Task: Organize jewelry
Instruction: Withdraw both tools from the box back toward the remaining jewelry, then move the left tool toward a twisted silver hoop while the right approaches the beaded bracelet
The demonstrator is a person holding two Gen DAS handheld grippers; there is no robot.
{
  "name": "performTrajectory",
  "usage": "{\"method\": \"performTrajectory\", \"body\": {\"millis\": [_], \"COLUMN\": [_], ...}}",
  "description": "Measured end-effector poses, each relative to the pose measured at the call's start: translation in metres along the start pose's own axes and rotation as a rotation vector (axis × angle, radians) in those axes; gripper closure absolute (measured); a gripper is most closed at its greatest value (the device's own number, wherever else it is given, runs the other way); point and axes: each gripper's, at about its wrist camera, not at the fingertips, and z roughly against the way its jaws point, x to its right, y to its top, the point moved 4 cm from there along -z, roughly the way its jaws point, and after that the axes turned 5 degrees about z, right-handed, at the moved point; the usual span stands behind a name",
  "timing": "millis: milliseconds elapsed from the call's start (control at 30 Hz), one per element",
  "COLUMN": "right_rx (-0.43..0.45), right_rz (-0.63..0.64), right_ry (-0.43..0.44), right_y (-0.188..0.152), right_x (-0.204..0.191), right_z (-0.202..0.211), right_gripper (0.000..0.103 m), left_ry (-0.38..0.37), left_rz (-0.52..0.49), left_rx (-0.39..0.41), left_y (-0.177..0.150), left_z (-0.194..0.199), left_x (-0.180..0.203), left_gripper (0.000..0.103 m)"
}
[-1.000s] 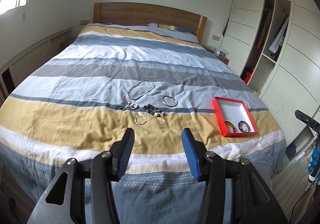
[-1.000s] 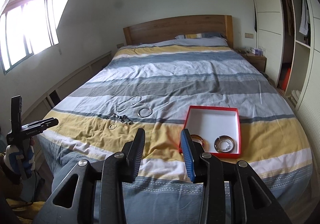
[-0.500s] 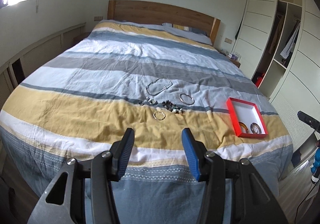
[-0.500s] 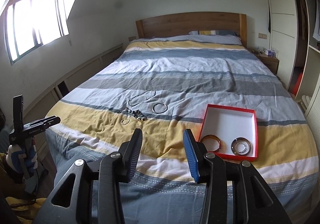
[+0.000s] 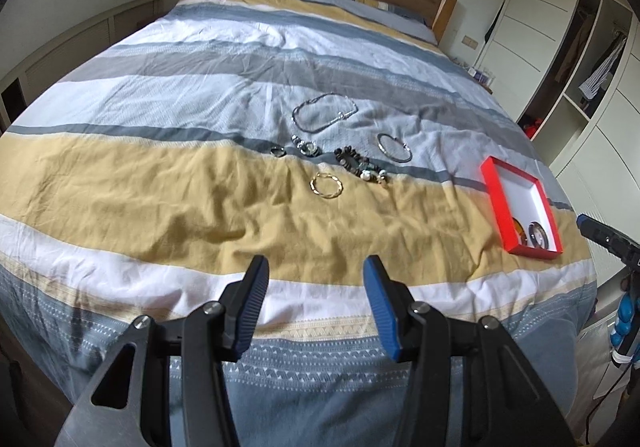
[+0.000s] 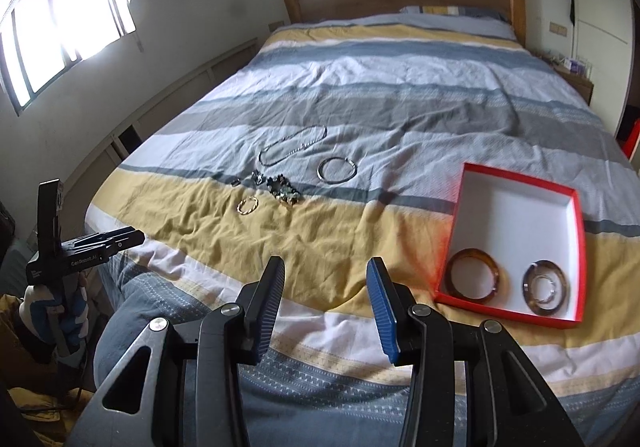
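In the left wrist view, the left hand-held gripper [image 5: 314,303] hangs over the foot of a bed [image 5: 160,207] covered by a quilt striped in yellow, white, grey and blue, and its black fingers with blue ribbed pads stand apart with nothing between them. Loose jewelry lies in a cluster near the middle of the quilt: a long silver chain necklace [image 5: 324,113] farthest up on the pale stripe, a plain silver bangle [image 5: 394,147] to its right, a small dark ring [image 5: 277,151] and a silvery watch-like piece [image 5: 306,146] just beside each other on the thin blue stripe, a dark beaded bracelet with pale beads [image 5: 360,165] below the bangle, and a twisted gold hoop bracelet [image 5: 326,185] nearest the camera on the yellow stripe. Well to the right, near the bed's edge, sits a shallow red cardboard box with a white inside [image 5: 520,203], holding two round pieces at its near end (too foreshortened here to describe). In the right wrist view, the right hand-held gripper [image 6: 326,301] is likewise open and empty above the quilt's lower stripes, its jaws having just been widening a little. The red box [image 6: 520,207] lies just right of it, with a brown amber-like bangle [image 6: 473,275] and a darker translucent bangle [image 6: 545,287] side by side at the near end, apart from each other. The loose cluster lies farther up and left, the gold hoop [image 6: 248,204] closest. At far left a gloved hand [image 6: 54,311] grips the other gripper's handle, and a bright window [image 6: 60,19] lights the wall.
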Motion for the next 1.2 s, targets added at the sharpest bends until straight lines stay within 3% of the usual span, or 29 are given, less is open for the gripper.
{"method": "performTrajectory", "body": {"millis": [500,867,1200], "right_rx": [-0.130,-0.179,-0.204], "right_rz": [0.028,0.058,0.063], "right_ry": [0.104,0.151,0.174], "right_y": [0.023,0.040,0.046], "right_x": [-0.003,-0.010,-0.012], "right_z": [-0.121,-0.180,-0.214], "right_gripper": [0.061,0.057,0.057], "left_ry": [0.034,0.058,-0.027], "left_rz": [0.019,0.030,0.040], "left_rx": [-0.074,-0.090,-0.117], "left_y": [0.027,0.053,0.057], "left_z": [-0.079,-0.120,-0.145], "left_x": [-0.022,-0.039,-0.029], "left_gripper": [0.056,0.056,0.056]}}
